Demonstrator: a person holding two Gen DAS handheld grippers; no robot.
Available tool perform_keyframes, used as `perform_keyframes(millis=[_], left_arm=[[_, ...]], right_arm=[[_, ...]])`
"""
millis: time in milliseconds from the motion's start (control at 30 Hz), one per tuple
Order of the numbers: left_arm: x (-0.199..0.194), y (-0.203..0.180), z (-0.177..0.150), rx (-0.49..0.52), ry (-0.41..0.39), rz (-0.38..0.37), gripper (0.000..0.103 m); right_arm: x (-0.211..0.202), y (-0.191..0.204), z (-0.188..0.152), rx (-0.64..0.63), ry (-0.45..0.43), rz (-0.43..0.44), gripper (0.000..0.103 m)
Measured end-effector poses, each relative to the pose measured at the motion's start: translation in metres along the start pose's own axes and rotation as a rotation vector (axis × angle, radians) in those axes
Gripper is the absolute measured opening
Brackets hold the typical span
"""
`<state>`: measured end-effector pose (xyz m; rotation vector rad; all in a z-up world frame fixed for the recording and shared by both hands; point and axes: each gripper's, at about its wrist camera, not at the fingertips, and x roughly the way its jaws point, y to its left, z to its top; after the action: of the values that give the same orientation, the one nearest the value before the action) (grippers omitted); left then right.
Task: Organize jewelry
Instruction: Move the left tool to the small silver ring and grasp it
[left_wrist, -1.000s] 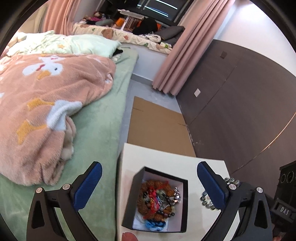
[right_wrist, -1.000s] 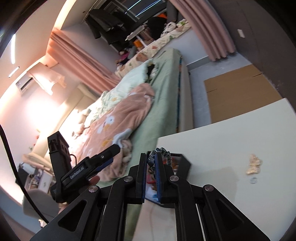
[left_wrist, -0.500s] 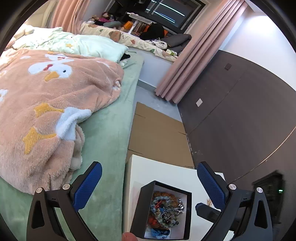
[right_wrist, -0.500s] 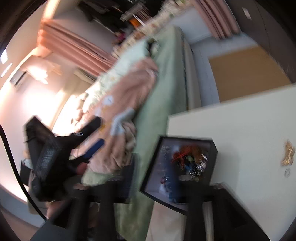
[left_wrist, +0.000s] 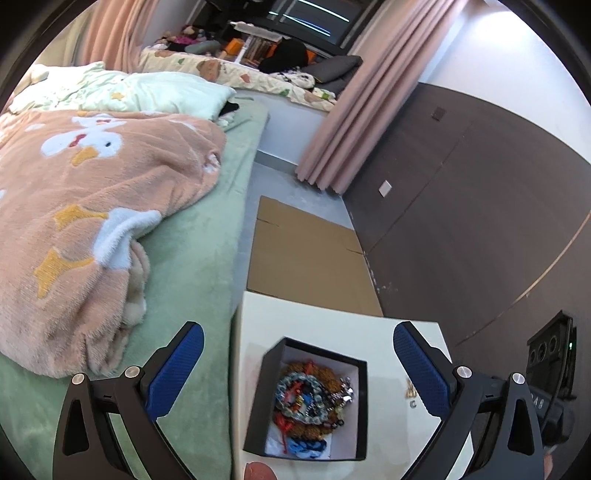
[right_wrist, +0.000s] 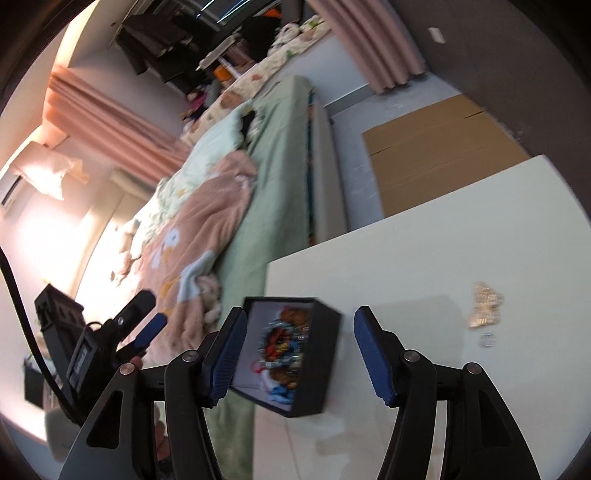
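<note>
A black box (left_wrist: 258, 402) with a white lining stands near the left edge of the white table (left_wrist: 332, 321). It holds a heap of bead bracelets and cords (left_wrist: 310, 398). My left gripper (left_wrist: 297, 332) hovers over it, open wide and empty. In the right wrist view the box (right_wrist: 325, 369) and its jewelry (right_wrist: 282, 343) show between the fingers of my right gripper (right_wrist: 301, 314), which is open and touches nothing. A gold ornament (right_wrist: 485, 304) and a small clear ring (right_wrist: 488, 339) lie on the table to the right of the box.
A bed with a green sheet (left_wrist: 207, 258) and a pink fleece blanket (left_wrist: 92, 206) runs along the table's left side. Flat cardboard (left_wrist: 303, 254) lies on the floor beyond the table. A dark wall panel (left_wrist: 461, 206) stands at the right. The left gripper (right_wrist: 149, 310) shows at the left.
The right gripper was shut on a dark bead bracelet above the box; it now stands open and empty, and a bead bracelet lies on top of the heap.
</note>
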<state>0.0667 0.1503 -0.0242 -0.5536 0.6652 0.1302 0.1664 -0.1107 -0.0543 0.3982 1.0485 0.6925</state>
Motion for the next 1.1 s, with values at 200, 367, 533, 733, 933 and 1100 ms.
perform_keyframes(millis=[200, 367, 533, 733, 933, 1100], left_arm=[[0.005, -0.026, -0.014, 0.047, 0.029, -0.014, 0.102], [0.01, -0.048, -0.025, 0.094, 0.048, -0.023, 0.102], [0.016, -0.069, -0.037, 0.127, 0.059, -0.041, 0.102], [0.024, -0.093, -0.05, 0.195, 0.067, -0.056, 0.102], [0.037, -0.12, -0.064, 0.251, 0.09, -0.086, 0.097], [0.052, -0.146, -0.082, 0.339, 0.112, -0.069, 0.087]], right_arm=[[-0.023, -0.022, 0.0, 0.016, -0.024, -0.068, 0.062], [-0.037, -0.038, -0.002, 0.021, -0.018, -0.128, 0.062], [-0.049, -0.055, -0.002, 0.044, -0.011, -0.153, 0.062], [-0.061, -0.073, -0.002, 0.054, 0.009, -0.206, 0.061], [-0.07, -0.087, -0.003, 0.039, 0.033, -0.256, 0.061], [-0.08, -0.108, -0.002, 0.088, 0.038, -0.282, 0.061]])
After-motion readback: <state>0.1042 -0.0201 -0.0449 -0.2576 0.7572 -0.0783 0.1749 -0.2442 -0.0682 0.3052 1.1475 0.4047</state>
